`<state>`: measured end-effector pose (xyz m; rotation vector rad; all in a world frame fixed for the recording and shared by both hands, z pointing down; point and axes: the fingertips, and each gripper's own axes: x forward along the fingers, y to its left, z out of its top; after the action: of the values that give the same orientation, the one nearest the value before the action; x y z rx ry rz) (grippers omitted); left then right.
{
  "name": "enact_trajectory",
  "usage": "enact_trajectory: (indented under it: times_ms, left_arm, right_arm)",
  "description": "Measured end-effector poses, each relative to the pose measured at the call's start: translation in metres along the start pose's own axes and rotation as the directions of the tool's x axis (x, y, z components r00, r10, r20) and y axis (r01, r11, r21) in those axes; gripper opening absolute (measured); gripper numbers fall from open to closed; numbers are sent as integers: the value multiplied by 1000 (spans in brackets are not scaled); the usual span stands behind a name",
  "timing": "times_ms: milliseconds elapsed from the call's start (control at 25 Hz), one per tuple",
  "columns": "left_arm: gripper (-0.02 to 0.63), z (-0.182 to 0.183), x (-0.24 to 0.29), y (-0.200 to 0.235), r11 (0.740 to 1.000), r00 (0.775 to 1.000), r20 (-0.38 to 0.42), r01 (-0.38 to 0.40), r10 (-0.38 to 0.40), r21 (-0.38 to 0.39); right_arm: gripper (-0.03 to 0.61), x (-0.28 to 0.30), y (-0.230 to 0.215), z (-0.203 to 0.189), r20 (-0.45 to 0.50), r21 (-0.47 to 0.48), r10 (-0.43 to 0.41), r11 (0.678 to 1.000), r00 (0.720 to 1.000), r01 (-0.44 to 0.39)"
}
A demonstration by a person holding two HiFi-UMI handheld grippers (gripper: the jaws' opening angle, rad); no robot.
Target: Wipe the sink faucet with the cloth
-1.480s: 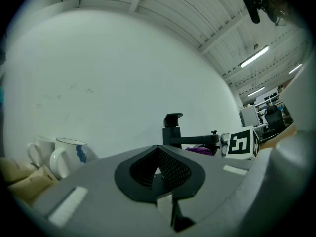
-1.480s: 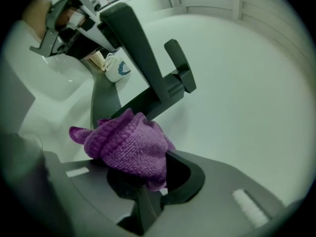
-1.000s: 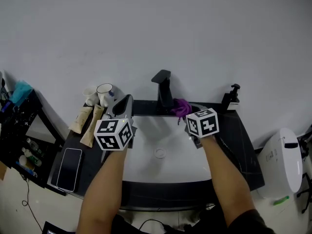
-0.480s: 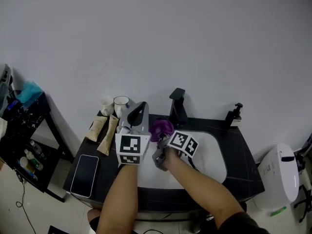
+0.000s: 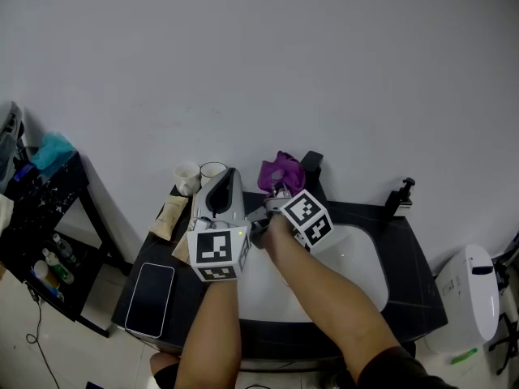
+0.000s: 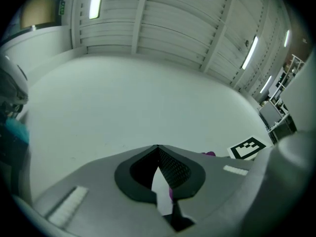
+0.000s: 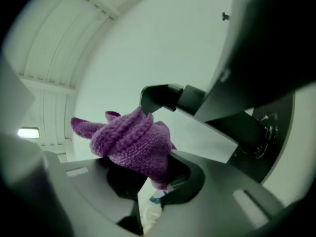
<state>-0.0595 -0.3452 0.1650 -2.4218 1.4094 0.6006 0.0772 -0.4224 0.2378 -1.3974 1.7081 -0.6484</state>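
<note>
The right hand-held gripper, clenched on the purple knitted cloth, has risen beside the black angular faucet at its two o'clock, so wiping looks imminent.

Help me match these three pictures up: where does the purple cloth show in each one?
Head view: purple cloth above centre, at the tip of the right gripper, beside the black faucet.
Left gripper view: only a purple sliver low right, beside the marker cube.
Right gripper view: centre, clamped in the jaws.
Shared landmark: the faucet, also behind the cloth in the right gripper view.
</note>
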Motion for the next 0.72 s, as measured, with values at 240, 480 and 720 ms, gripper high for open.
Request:
enact_trajectory:
  times_ms: [240, 480, 720]
  left_arm:
    - [17, -12, 1, 15, 995, 999, -27, -41, 39, -91]
    - [17, -6, 1, 12, 996, 999, -11, -36, 36, -80]
    - [17, -10, 2, 11, 997, 999, -27, -30, 28, -70]
  right_arm:
    - [55, 6, -18, 4, 72, 75, -101, 993, 992, 96]
    - [55, -3, -55, -7, 65, 98, -194, 978, 979, 187]
    - [57, -22, -80, -32, 2, 110, -231, 967, 973, 229]
